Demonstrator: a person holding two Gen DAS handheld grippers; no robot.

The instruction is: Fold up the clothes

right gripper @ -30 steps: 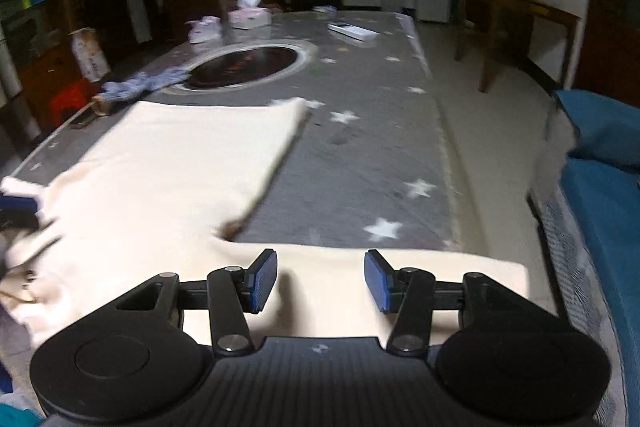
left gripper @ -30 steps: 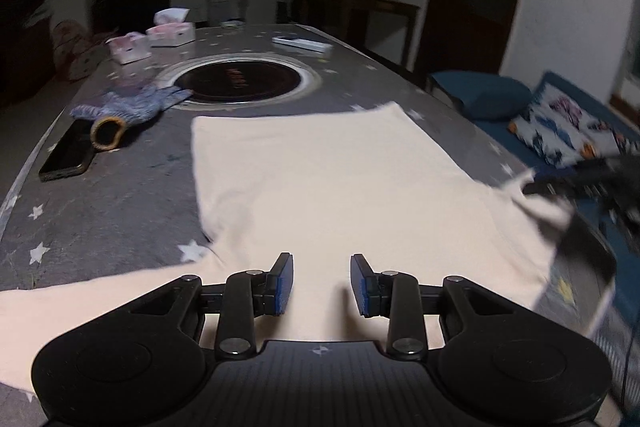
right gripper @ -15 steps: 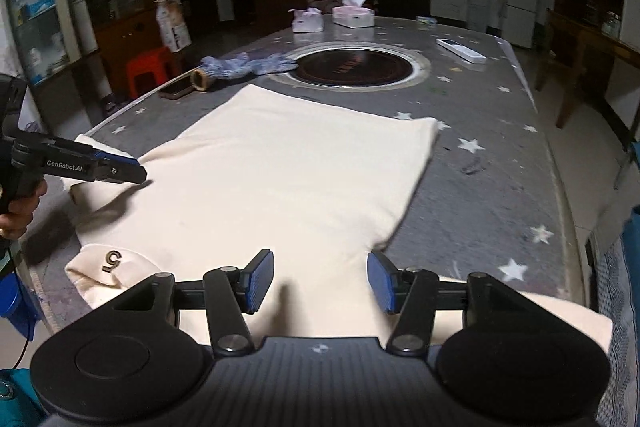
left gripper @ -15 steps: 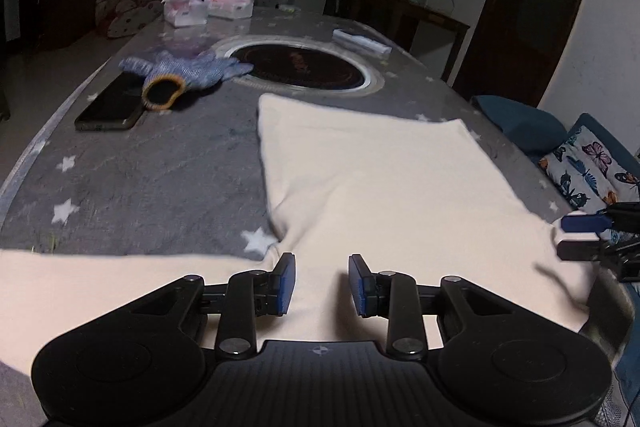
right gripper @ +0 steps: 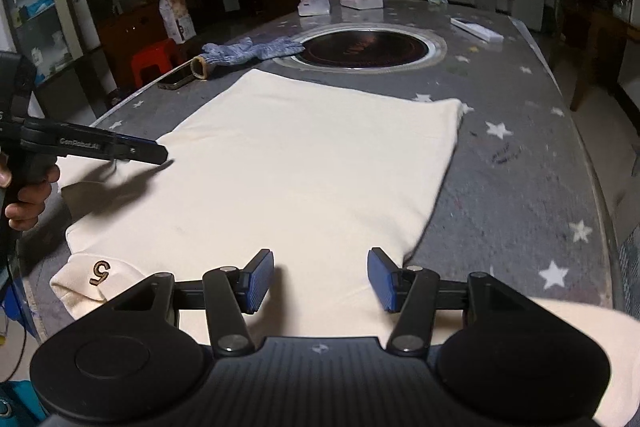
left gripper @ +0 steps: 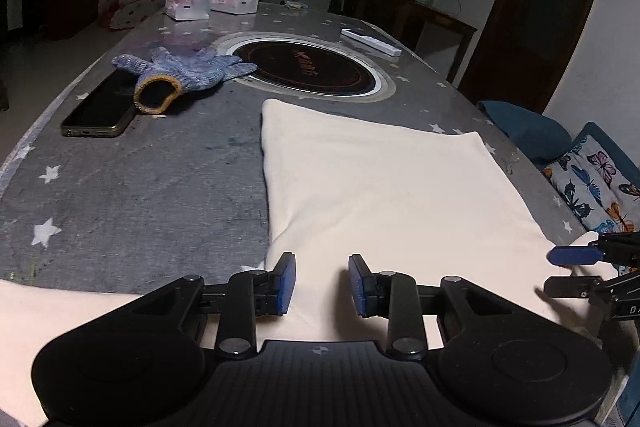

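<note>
a cream garment (left gripper: 392, 195) lies spread flat on the grey star-printed table (left gripper: 132, 195), its far hem toward 12 o'clock just short of the round black cooktop (left gripper: 308, 69) set in the table. in the right wrist view the near corner at 8 o'clock is folded over and shows an embroidered mark that reads like "5" or "g" (right gripper: 100, 271); i cannot tell which.

the left gripper (left gripper: 322, 285) hangs over the near edge of the garment with its blue pads apart, released, nothing between them. in the right wrist view its side carries the lettering "genrobot.ai" (right gripper: 79, 143), and a hand (right gripper: 24, 201) wraps its handle at 9 o'clock.

the right gripper (right gripper: 321, 281) is also spread wide and empty above the cloth, and its fingers appear at 3 o'clock in the left wrist view.

at 11 o'clock a blue knit glove (left gripper: 180, 69) with an orange cuff lies partly on a dark phone (left gripper: 100, 105). two tissue boxes (left gripper: 212, 3) stand at the far end, a white remote (left gripper: 370, 45) toward 1 o'clock. writing on the cooktop is too dim to read.
</note>
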